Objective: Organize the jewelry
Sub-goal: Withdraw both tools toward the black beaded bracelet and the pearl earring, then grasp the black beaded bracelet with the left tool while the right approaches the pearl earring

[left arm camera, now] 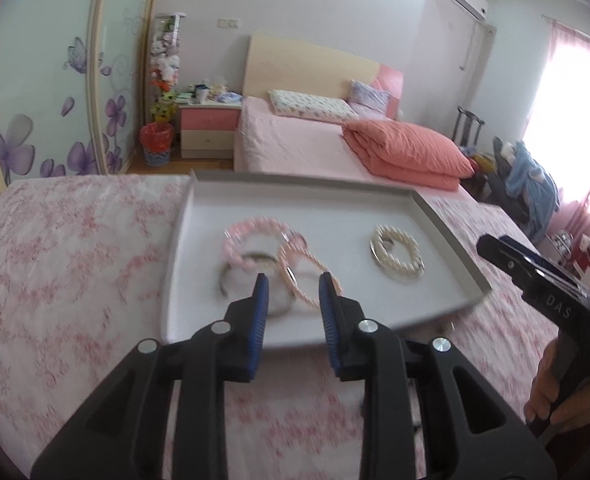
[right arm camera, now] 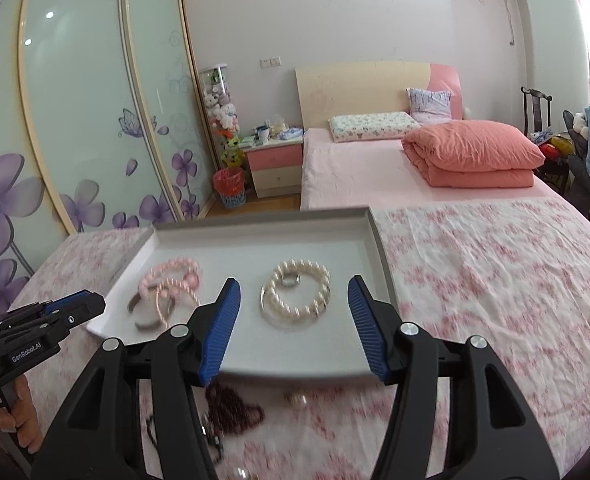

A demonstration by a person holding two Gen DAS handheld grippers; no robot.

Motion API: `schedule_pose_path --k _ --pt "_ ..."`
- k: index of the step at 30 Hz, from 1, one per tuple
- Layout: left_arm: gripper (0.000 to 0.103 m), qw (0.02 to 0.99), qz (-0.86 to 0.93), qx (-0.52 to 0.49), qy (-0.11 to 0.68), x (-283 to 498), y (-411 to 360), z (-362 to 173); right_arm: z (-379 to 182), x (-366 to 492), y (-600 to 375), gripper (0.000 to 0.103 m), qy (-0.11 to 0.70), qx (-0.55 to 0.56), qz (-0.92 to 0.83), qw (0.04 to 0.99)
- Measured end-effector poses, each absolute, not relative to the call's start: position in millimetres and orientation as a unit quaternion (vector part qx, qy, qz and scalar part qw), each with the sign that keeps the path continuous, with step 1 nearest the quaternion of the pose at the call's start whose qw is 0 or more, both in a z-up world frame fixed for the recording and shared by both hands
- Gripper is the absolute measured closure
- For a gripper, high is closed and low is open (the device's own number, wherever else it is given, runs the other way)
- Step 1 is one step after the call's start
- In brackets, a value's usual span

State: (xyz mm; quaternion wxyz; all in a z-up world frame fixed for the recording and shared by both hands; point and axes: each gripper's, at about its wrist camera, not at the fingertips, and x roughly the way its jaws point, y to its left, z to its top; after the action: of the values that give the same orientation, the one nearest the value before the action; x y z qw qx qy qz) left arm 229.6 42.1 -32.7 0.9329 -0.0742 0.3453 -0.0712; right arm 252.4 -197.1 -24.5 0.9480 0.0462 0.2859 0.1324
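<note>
Resting on a floral bedspread (right arm camera: 475, 280), the tray (right arm camera: 255, 236) faces both empty, parted jaws.

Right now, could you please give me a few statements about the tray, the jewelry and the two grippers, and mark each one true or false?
1. The white pearl bracelets lie inside the gray tray. True.
2. The left gripper is clamped on a pink bracelet. False: its jaws stand apart with nothing pressed between them.
3. The pink bead bracelets lie in the tray left of the white ones, as the right wrist camera sees it. True.
4. All the jewelry is already in the tray. False: dark beads lie on the floral cloth in front of the tray.
5. The right gripper is open and holds nothing. True.
</note>
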Motion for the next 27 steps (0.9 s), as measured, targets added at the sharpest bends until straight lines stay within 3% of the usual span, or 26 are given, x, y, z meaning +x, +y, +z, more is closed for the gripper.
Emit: schedule_pose_path --k 12,22,27 --pt "0.073 0.900 -0.166 -0.031 0.403 195 -3 -67 -53 222 -215 0.046 0.337 0.043 0.116 0.933" --pt "0.073 0.888 -0.145 0.021 0.436 201 -27 -88 -59 215 -216 0.046 0.347 0.043 0.117 0.930" --pt "0.091 0.891 -0.119 0.040 0.435 205 -31 -89 -63 217 -217 0.046 0.354 0.046 0.115 0.927"
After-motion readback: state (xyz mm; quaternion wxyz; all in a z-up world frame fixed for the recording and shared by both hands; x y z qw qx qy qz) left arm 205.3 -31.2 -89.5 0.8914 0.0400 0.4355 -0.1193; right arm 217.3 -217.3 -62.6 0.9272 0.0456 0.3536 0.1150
